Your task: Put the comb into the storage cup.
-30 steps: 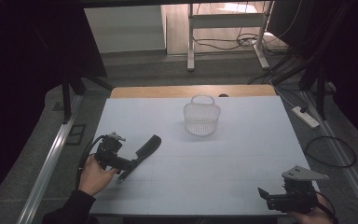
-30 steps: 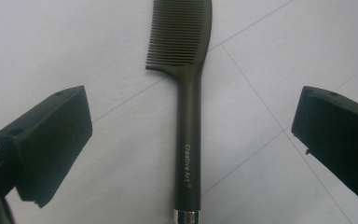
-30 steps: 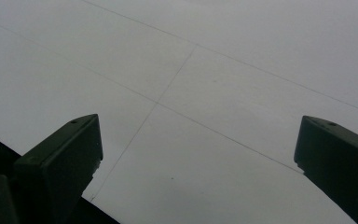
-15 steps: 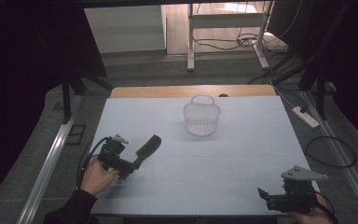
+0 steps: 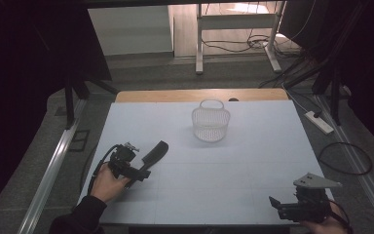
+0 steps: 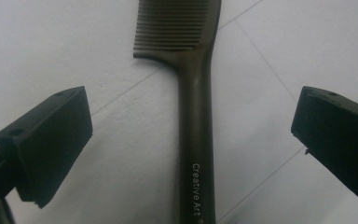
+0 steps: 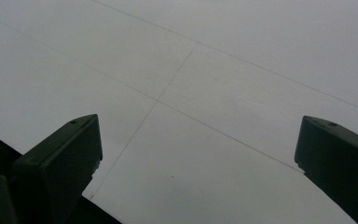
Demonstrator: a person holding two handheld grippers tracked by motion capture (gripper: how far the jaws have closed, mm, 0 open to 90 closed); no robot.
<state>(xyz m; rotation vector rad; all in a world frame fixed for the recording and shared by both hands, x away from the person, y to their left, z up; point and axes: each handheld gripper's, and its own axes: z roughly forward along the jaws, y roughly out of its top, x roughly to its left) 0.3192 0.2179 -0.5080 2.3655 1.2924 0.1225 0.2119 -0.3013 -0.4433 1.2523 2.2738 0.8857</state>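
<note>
Since a second ago, my left gripper [image 5: 139, 171] has eased a little nearer the comb [image 5: 155, 152], while my right gripper [image 5: 278, 207] has stayed where it was at the near right corner. My left gripper's jaws stand wide apart on either side of the comb's [image 6: 195, 116] handle, not touching it; the handle runs straight up between them. The comb's teeth are cut off at the top of the left gripper view and its handle end at the bottom, so its full length is hard to judge there. From above, the comb lies flat on the left part of the worktop [image 5: 253, 161], well apart from the small white basket [image 5: 210, 124] that stands upright toward the far middle. My right gripper [image 7: 198, 158] is wide too, holding nothing, over bare white surface crossed by thin seams. Beyond the worktop the room is dim: grey floor, cables, a power strip [image 5: 318, 122] at the right.
</note>
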